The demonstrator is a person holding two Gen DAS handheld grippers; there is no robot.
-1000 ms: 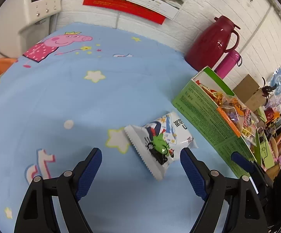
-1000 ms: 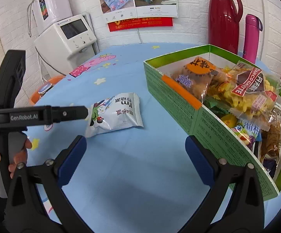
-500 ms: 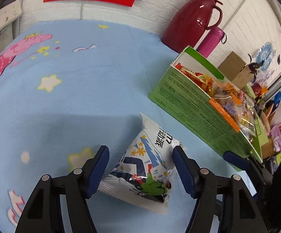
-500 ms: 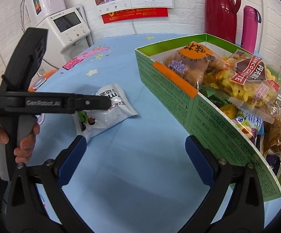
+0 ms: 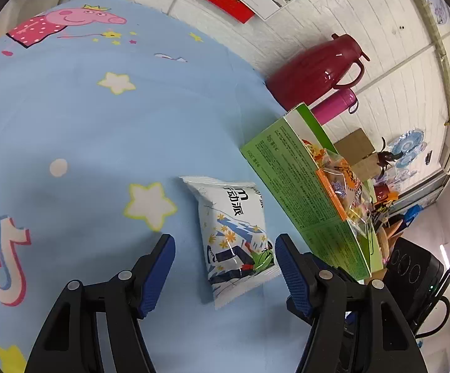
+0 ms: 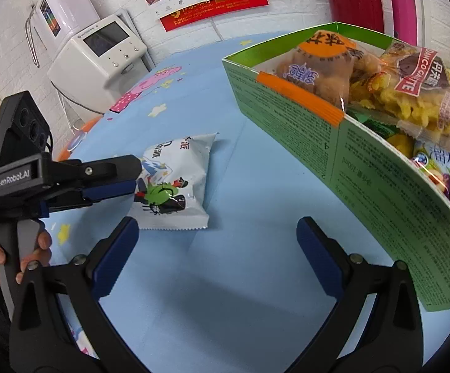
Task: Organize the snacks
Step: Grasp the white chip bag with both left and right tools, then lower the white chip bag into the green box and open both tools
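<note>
Nearest in the left wrist view, the left tongs (image 5: 223, 256) are seen spread wide, one blue pad (image 5: 158, 275) on each side of the near end of a white snack packet (image 5: 232, 233); whether the pads touch the wrapper cannot be told. The packet is shown lying flat on the worktop (image 5: 69, 118), which is covered by a light blue cloth printed with stars and a cartoon pig. In the right wrist view, the right tongs (image 6: 217, 251) are held wide apart above bare cloth, with nothing between them. The left tongs are also seen from the side there, at the left end of the packet (image 6: 175, 183), gripped by a hand (image 6: 16, 251). Just beside the packet, on its right, a green cardboard box (image 6: 365, 168) is found, its near wall marked by an orange strip and its inside filled with assorted snack bags (image 6: 411, 93). Behind the box, a dark red thermos jug (image 5: 315, 71) and a pink bottle (image 5: 333, 104) are placed against the white brick wall. At the far left, a white appliance (image 6: 100, 59) with a screen stands beside the worktop.
</note>
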